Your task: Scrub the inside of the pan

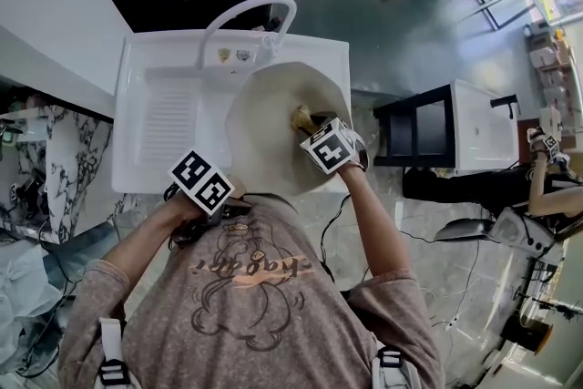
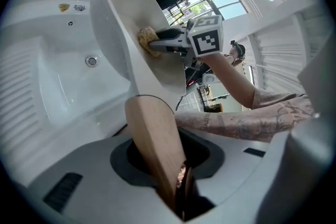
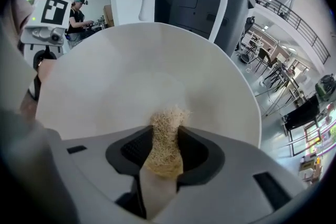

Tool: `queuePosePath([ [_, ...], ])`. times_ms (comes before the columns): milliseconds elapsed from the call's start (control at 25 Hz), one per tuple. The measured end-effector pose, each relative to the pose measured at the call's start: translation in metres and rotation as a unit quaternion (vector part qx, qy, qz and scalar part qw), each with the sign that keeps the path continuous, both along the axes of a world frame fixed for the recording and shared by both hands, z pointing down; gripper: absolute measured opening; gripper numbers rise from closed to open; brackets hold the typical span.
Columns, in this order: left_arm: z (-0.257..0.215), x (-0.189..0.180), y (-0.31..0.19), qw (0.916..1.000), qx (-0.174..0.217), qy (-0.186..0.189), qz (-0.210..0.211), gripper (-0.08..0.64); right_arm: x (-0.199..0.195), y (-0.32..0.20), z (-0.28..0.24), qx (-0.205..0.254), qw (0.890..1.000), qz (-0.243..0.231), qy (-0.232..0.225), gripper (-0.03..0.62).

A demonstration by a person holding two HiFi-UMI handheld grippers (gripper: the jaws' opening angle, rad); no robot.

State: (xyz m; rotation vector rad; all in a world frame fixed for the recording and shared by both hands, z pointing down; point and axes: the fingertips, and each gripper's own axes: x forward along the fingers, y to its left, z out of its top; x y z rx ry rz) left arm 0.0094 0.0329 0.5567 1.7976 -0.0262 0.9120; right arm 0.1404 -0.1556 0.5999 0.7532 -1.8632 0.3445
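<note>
A cream-white pan (image 1: 273, 127) is held tilted over the white sink (image 1: 155, 114). Its wooden handle (image 2: 152, 144) runs back between the jaws of my left gripper (image 2: 181, 186), which is shut on it. My right gripper (image 3: 164, 162) is shut on a tan scrubbing sponge (image 3: 165, 139). The sponge's fibrous tip presses against the pan's inner surface (image 3: 142, 86). In the head view the sponge (image 1: 301, 117) lies right of the pan's middle, just ahead of the right gripper (image 1: 332, 144). From the left gripper view, the right gripper (image 2: 181, 42) holds the sponge (image 2: 148, 36) against the pan's inside.
A white arched faucet (image 1: 246, 14) stands at the sink's back edge, just behind the pan. The sink has a ribbed drainboard (image 1: 168, 114) on the left and a drain (image 2: 92, 61). A black-and-white cabinet (image 1: 451, 127) stands to the right. Other people work in the background.
</note>
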Motion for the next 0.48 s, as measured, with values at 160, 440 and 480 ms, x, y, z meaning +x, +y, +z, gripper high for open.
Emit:
queuePosePath([
  [160,0.001,-0.002,0.002,1.0000,-0.002,-0.004,-0.001,0.115,-0.008,0.014,0.006,-0.005,1.000,0.000,-0.002,0.164],
  [440,0.004,-0.003,0.007,0.9999,-0.006,-0.013,-0.005,0.114,-0.035,0.034,0.009,-0.007,1.000,-0.008,-0.027,0.164],
  [480,0.004,-0.003,0.008,0.9999,-0.007,-0.014,-0.006,0.114,-0.040,0.036,0.009,-0.008,0.999,-0.012,-0.031,0.164],
])
